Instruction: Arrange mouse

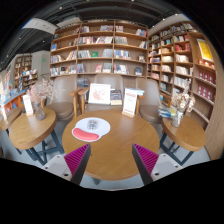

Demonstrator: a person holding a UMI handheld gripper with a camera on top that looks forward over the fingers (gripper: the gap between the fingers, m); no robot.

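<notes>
1. Gripper hangs above a round wooden table; its fingers stand well apart with nothing between them, magenta pads facing inward.
2. White mouse lies on a round red-and-white mat, ahead of the fingers, towards the left one.
3. Books stand propped at the table's far edge.
4. Bookshelves line the walls beyond.
5. Smaller tables sit either side.
</notes>
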